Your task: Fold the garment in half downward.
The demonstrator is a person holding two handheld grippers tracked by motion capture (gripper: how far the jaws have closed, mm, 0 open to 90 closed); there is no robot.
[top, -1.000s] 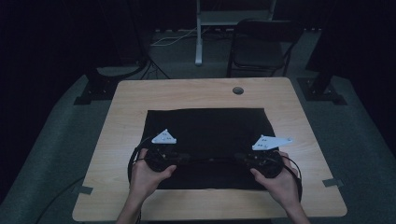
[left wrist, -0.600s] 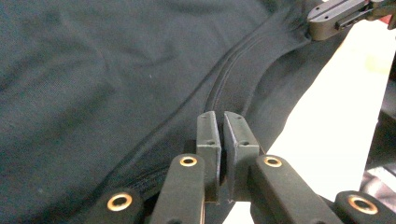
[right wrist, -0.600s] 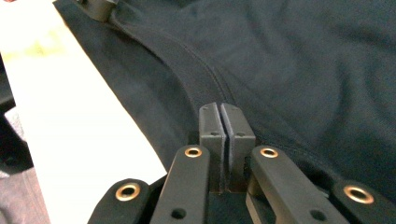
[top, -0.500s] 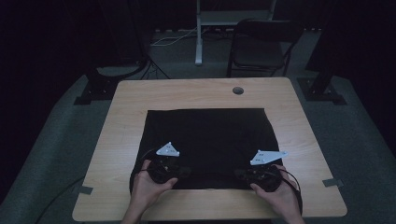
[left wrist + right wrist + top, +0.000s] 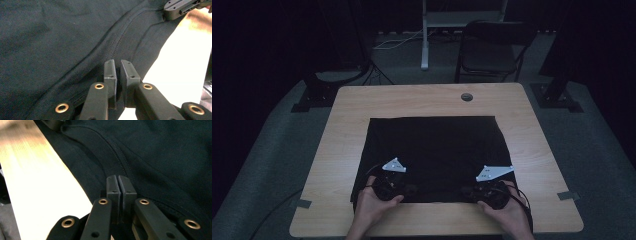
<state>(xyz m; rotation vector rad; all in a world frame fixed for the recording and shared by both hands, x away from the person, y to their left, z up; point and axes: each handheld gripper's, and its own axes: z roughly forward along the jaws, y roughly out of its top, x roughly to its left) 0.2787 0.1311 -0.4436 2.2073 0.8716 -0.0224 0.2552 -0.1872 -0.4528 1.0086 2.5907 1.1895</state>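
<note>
The left gripper (image 5: 117, 68) has its jaws nearly together, a thin slit left between the pads; they sit at the near hem of the black cloth (image 5: 57, 42), but whether any fabric is pinched in the slit cannot be told. The cloth spreads ahead and to the left of these jaws, a stitched seam running up from the tips toward the far right, where the other gripper shows. To the right of the jaws lies bare table (image 5: 185, 67).

The right gripper (image 5: 121, 185) has its jaws pressed fully together, pad against pad, tips at the cloth's (image 5: 160, 152) near edge; a hold on the hem cannot be made out. Cloth stretches ahead and to the right of them, a double seam running from the tips up to the far left. The table (image 5: 37, 182) lies left of the jaws.

From above, the left gripper (image 5: 391, 184) and right gripper (image 5: 490, 191) rest at the near corners of the cloth (image 5: 434, 150), which lies flat beyond them toward the table's (image 5: 412, 100) far side.
</note>
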